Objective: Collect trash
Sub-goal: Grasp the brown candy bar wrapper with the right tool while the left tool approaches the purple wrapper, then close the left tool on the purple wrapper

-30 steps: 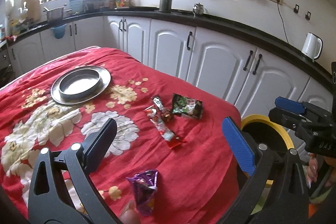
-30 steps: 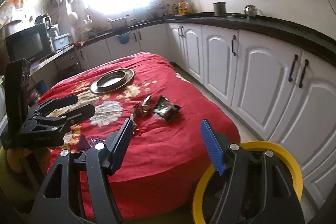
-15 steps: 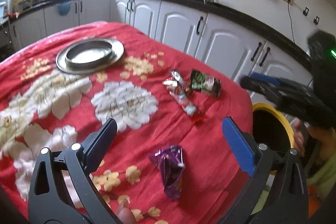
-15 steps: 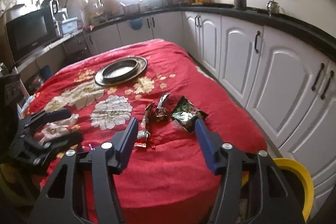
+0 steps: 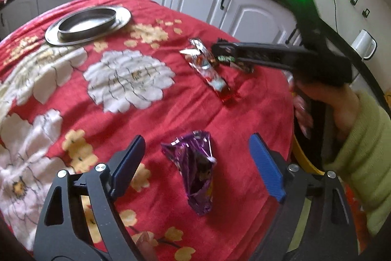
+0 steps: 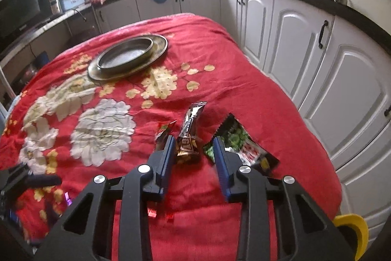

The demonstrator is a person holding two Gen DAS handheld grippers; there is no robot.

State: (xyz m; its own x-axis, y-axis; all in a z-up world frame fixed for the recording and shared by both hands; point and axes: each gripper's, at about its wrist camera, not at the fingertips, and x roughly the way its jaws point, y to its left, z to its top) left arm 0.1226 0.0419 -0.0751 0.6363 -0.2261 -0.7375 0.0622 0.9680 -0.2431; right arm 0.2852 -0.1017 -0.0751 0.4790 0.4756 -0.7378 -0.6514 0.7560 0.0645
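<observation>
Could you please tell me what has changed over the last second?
Both grippers came down toward the wrappers. The right gripper swung from the yellow bin to the brown wrapper, jaws closing around it. The left gripper neared the purple wrapper, jaws closing. Wrappers and metal dish stayed put.

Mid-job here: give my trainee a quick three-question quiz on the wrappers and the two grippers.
1. True or false: the purple wrapper lies between the left gripper fingers, untouched.
2. Which wrapper sits between the closing right gripper fingers? A) brown wrapper B) green wrapper C) purple wrapper
3. Fill in: the metal bowl rests on a round metal ____.

Key: 1 true; 2 A; 3 plate.
</observation>
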